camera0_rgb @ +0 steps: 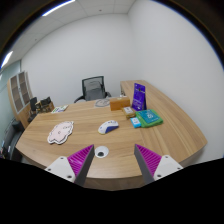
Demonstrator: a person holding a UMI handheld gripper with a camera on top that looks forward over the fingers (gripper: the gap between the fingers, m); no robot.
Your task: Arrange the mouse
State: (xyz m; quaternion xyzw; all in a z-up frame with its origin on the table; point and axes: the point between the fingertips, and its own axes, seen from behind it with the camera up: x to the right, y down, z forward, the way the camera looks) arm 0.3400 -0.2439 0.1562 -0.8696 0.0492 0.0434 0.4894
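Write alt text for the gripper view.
Open tongs hover over a curved wooden table, with a white mouse lying beyond them. A patterned mouse pad lies left of it, boxes right, and an office chair behind.

Mouse (108, 126) beyond open gripper (112, 158)

Wooden table (60, 150) with purple box (139, 96), office chair (93, 89) behind
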